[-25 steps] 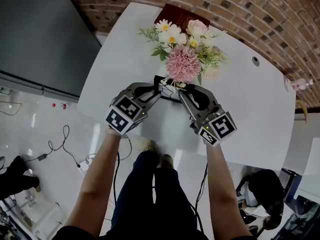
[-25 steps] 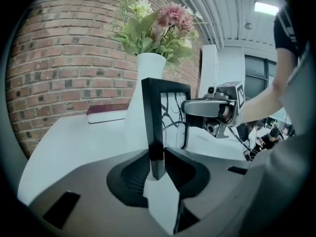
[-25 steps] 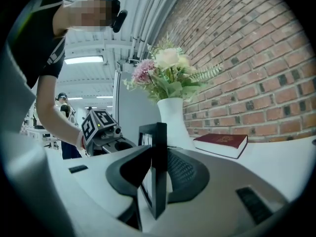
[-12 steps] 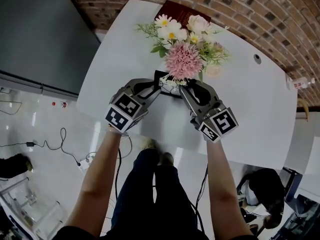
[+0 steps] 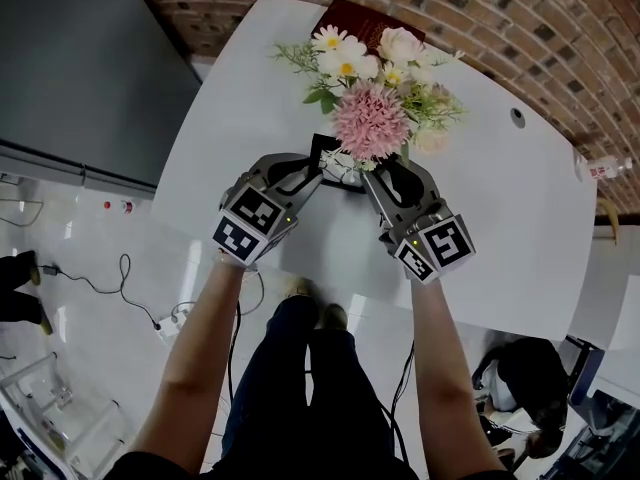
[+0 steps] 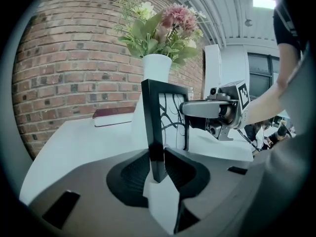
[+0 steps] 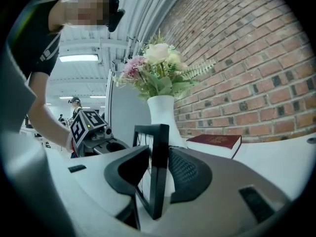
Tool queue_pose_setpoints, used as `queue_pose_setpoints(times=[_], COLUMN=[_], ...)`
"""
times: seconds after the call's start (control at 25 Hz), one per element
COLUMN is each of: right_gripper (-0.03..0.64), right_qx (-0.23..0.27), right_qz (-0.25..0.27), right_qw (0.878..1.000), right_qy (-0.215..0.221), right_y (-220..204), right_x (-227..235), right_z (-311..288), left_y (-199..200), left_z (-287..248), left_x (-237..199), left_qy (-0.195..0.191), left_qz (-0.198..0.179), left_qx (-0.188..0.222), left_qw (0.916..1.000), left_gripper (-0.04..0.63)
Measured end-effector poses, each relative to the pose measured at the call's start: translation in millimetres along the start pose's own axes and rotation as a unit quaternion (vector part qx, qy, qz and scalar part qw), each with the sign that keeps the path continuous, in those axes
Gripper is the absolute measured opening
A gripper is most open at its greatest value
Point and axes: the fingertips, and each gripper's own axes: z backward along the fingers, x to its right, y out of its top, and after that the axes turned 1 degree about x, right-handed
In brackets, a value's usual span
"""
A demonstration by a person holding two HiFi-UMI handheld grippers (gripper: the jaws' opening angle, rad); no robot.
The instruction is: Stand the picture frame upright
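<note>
I have a hand-held gripper in each hand, and both reach to the picture frame point(image 6: 152, 117). The picture frame is black. It stands up straight on the white tabletop point(image 5: 480, 198), just in front of a white vase point(image 6: 156, 65) full of pink and white flowers point(image 5: 368, 118). I cannot tell if the frame touches the vase.

My left hand-held gripper point(image 5: 308, 171) holds the left side bar of the frame. Its jaws are only a little way apart, and the thin black bar is pinched between the two dark pads, low down on the bar.

My right hand-held gripper point(image 5: 376, 175) is at the other side of the frame. Its jaws have just been opening. The right side bar of the frame stands between them, with one pad close on each side, but they do not look like they squeeze it. The gap is narrow, only a bit wider than the bar.

A dark red book point(image 5: 355, 18) lies flat on the tabletop behind the vase, near the brick wall point(image 5: 560, 28).
</note>
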Motion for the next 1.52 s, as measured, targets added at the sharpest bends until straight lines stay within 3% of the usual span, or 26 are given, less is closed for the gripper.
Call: queue_pose_setpoints(times=[0.8,0.92,1.04,1.52], right_gripper=[0.164,0.173,0.212,0.212], right_qx=[0.008,0.008,0.005,0.012], right_qz=[-0.029,-0.039,-0.049,-0.086], right_qw=[0.999,0.999,0.999,0.995], right_qy=[-0.023,-0.024,-0.024,-0.054], right_y=[-2,-4,-6,-8], right_x=[7,8,7,15], right_z=[5,6,7,25], left_y=[3,1,0,-2], left_z=[3,4,5,21], left_x=[0,1,1,-3], left_qy=[0.010,0.007,0.012,0.046], left_qz=[0.008,0.011,0.013,0.023], left_qx=[0.026,0.026,0.030,0.039], left_qw=[0.9996,0.9996,0.9994,0.9979], left_gripper=[0.109,0.149,0.149,0.149])
